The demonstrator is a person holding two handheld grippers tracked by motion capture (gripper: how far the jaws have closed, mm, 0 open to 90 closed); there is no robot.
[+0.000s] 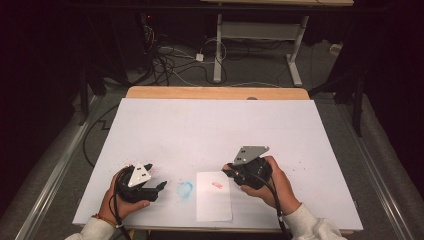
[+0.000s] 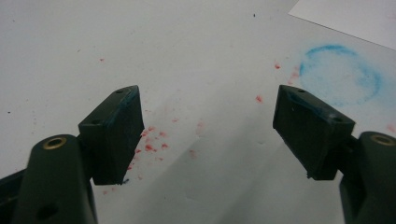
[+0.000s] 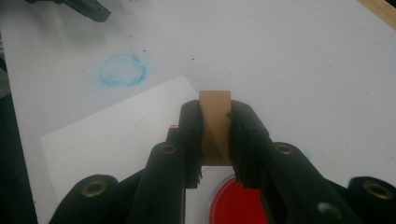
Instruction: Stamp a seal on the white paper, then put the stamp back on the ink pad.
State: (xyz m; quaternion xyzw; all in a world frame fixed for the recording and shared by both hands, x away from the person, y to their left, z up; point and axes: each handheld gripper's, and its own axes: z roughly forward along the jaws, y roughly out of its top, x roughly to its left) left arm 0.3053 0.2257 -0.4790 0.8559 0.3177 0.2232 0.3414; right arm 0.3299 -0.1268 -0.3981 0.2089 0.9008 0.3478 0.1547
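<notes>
- Right tool (image 3: 215,140) clamped on a wooden stamp (image 3: 215,126), lifted above the red ink pad (image 3: 233,205) by the paper sheet (image 1: 214,197), near the tabletop's (image 1: 215,125) front edge, likely for stamping.
- Left tool (image 2: 208,126) gaping wide, empty, parked beside the blue ring mark (image 2: 340,74).

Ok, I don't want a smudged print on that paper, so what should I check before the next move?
1. Right gripper shut on the tan wooden block: ok.
2. Block sits straight between the jaws: ok.
3. Round red ink pad close beneath the block: ok.
4. Ink on the block's underside: cannot tell, it is hidden.
5. White rectangular paper sheet lies flat, with a small red mark on it: ok.
6. Left gripper open, holding nothing, off the sheet: ok.
</notes>
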